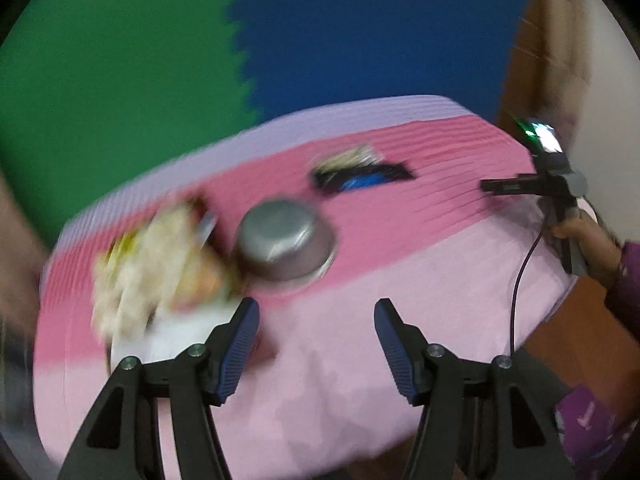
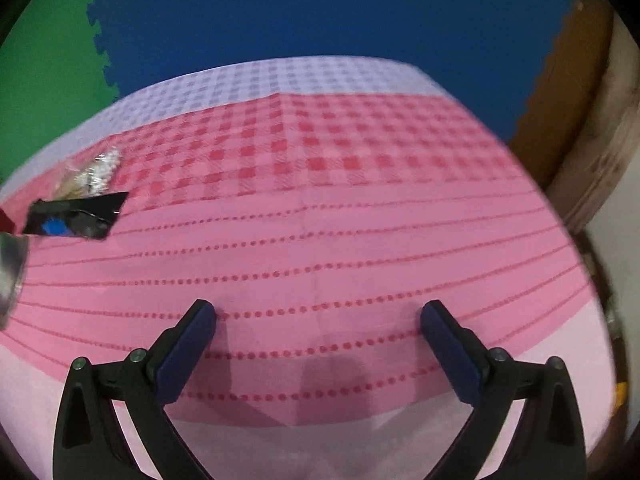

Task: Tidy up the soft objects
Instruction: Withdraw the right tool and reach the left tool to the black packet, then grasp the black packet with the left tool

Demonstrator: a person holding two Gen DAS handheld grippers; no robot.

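A blurred heap of soft packets (image 1: 160,264), cream, yellow and orange, lies on the left of the pink cloth-covered table (image 1: 360,352). A black packet with a blue patch (image 1: 364,178) lies farther back, with a pale crinkled packet behind it; both show in the right wrist view (image 2: 76,216) at far left. My left gripper (image 1: 316,320) is open and empty above the cloth, just right of the heap. My right gripper (image 2: 318,316) is open and empty over bare cloth; it shows in the left wrist view (image 1: 496,186) at the right.
An upturned steel bowl (image 1: 286,242) sits mid-table between the heap and the black packet; its edge shows in the right wrist view (image 2: 10,272). Green and blue foam floor mats (image 1: 360,32) lie beyond the table. A cable (image 1: 520,280) hangs from the right gripper.
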